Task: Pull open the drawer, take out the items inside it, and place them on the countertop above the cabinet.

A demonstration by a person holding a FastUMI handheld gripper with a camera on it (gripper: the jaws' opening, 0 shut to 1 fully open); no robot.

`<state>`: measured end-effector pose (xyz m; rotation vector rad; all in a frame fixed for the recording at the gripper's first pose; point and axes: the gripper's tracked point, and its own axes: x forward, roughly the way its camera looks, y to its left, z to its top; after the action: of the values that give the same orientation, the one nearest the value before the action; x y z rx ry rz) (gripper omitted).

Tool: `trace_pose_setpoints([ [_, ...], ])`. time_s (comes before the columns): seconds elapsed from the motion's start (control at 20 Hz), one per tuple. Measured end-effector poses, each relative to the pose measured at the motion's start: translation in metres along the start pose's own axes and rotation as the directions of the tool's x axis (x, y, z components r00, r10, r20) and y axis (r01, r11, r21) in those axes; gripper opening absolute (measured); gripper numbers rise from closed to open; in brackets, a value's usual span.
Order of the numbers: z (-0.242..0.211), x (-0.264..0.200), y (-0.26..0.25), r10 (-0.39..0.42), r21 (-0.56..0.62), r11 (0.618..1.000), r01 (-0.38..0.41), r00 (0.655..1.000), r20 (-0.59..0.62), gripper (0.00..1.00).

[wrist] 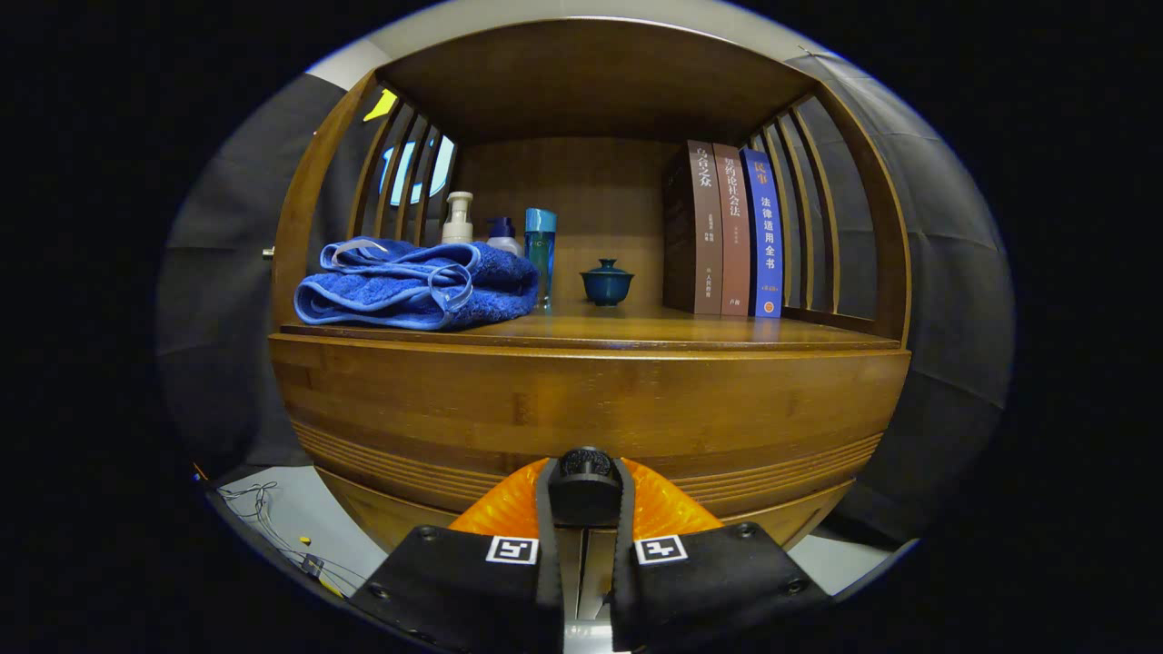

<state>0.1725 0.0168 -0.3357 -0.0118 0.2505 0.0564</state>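
A wooden cabinet fills the scene, its drawer front (pixel 581 409) a broad brown panel right ahead of me. A dark round drawer knob (pixel 586 486) sits low on that panel. My gripper (pixel 586 509) is shut on the knob, one finger pressed on each side of it. Above the panel runs the countertop (pixel 654 329), a polished wooden shelf under a wooden roof. The drawer's inside is hidden behind its front.
On the countertop lie a folded blue towel (pixel 413 283) at the left, a pump bottle (pixel 457 218), a teal bottle (pixel 540 252), a small lidded blue cup (pixel 606 282) and three upright books (pixel 731 241) at the right. Cables (pixel 273 518) trail on the floor lower left.
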Motion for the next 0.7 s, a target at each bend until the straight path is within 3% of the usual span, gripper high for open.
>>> trace_pose_setpoints([
  [0.7, -0.015, -0.105, -0.005, 0.027, 0.062, 0.998, -0.023, 0.998, -0.053, 0.24],
])
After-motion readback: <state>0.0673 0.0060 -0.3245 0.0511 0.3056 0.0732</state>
